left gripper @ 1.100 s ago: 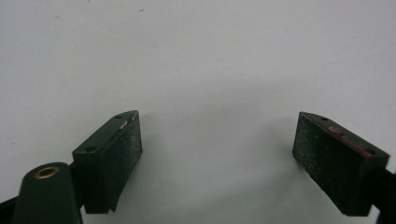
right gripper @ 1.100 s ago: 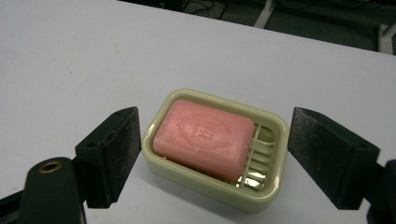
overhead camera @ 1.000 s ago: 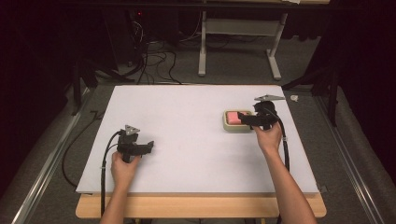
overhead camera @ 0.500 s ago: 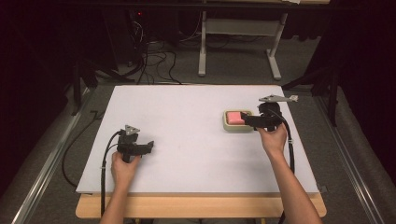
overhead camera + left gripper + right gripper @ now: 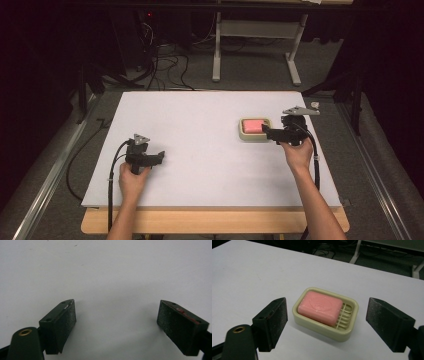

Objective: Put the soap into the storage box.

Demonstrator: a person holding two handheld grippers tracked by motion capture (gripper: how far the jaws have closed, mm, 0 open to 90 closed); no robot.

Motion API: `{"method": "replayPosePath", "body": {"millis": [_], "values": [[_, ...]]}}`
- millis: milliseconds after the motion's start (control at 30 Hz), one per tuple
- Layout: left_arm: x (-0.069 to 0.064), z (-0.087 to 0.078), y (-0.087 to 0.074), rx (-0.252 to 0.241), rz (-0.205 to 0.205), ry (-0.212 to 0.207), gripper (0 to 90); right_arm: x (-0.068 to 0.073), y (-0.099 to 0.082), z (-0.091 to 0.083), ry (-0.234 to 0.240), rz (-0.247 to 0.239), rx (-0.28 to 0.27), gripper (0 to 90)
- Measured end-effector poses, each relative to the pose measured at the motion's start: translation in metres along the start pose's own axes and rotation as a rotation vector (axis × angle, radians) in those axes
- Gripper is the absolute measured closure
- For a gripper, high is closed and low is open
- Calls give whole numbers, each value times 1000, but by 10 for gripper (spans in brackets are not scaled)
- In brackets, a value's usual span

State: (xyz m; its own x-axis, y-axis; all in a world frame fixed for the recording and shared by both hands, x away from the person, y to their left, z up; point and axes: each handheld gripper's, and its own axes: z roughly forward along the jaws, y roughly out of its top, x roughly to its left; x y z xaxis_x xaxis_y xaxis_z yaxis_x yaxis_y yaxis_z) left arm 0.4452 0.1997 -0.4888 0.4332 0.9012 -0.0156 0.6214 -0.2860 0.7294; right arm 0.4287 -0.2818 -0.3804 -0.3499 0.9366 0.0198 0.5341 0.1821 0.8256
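Observation:
A pink bar of soap (image 5: 320, 306) lies in a cream soap dish (image 5: 347, 332) on the white table; from the high view the soap (image 5: 254, 125) and dish (image 5: 243, 135) sit right of centre. My right gripper (image 5: 265, 132) hovers just right of the dish, pointing left at it, open; in the right gripper view its jaws stand wide apart on either side of the dish, short of it, right gripper (image 5: 334, 325). My left gripper (image 5: 160, 156) rests low over the bare table near the front left, open with nothing between its jaws, left gripper (image 5: 117, 322).
The white tabletop (image 5: 200, 130) has a wooden front edge (image 5: 210, 220). Beyond the far edge stand white table legs (image 5: 217, 55) and cables (image 5: 165, 65) on the floor. A small white object (image 5: 314, 105) lies off the table's right far corner.
My right gripper has drawn back to the right, away from the soap dish, leaving the soap uncovered in the dish. The left gripper has stayed put.

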Motion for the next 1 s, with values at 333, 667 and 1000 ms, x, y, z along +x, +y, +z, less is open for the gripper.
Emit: {"method": "replayPosePath", "body": {"millis": [333, 667, 1000], "values": [[0, 0, 0, 0, 1, 0, 159, -8, -14, -14, -2, 23, -24, 186], [0, 0, 0, 0, 1, 0, 159, -10, -23, -20, 4, 34, -35, 189], [0, 0, 0, 1, 1, 1, 159, -11, -31, -30, 11, 40, -54, 190]]}}
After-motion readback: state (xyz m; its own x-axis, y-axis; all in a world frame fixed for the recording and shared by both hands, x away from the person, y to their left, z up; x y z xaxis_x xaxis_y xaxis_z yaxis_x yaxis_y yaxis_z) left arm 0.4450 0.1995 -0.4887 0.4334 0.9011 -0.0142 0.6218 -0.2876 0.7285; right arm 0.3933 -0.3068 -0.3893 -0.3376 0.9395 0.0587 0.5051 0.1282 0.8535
